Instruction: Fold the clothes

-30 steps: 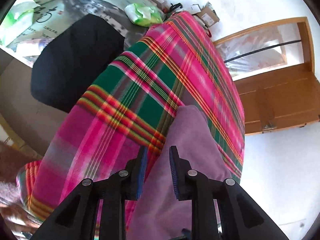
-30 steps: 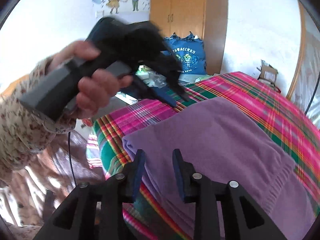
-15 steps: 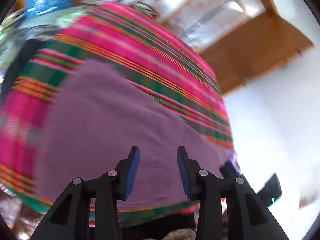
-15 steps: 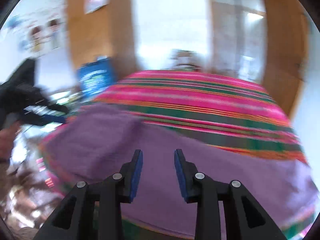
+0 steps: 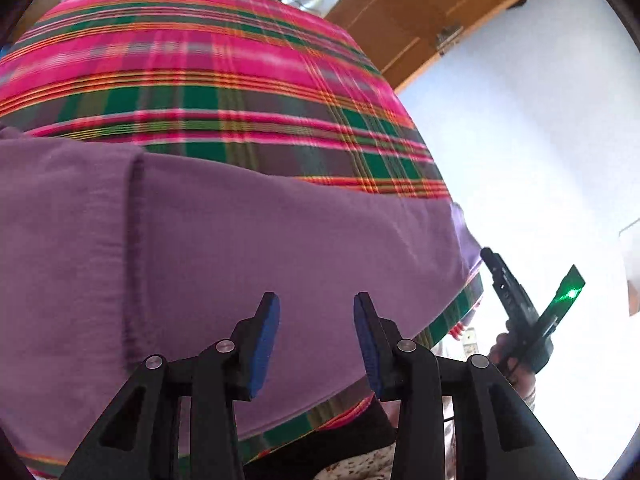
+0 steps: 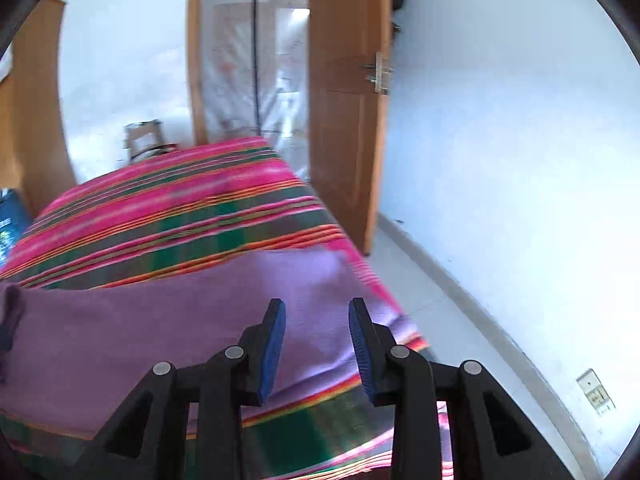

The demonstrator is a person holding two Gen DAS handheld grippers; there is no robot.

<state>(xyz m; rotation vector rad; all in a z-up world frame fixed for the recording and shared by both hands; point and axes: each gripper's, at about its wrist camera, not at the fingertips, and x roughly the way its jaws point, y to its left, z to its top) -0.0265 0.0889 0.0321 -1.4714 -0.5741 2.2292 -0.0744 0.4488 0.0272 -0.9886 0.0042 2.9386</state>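
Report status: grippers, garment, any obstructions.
Left gripper open, empty. Right gripper opening, empty. Purple garment flat on plaid bedspread, one fold visible. Nothing in the way.

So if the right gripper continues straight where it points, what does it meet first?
Probably the purple garment lying on the plaid cloth; the right gripper, jaws opening and empty, aims near its right end.

A home bedroom. A bed under a pink-and-green plaid cover [image 6: 168, 220] fills the floor space, beside white walls. A wooden door [image 6: 344, 112] stands open behind it
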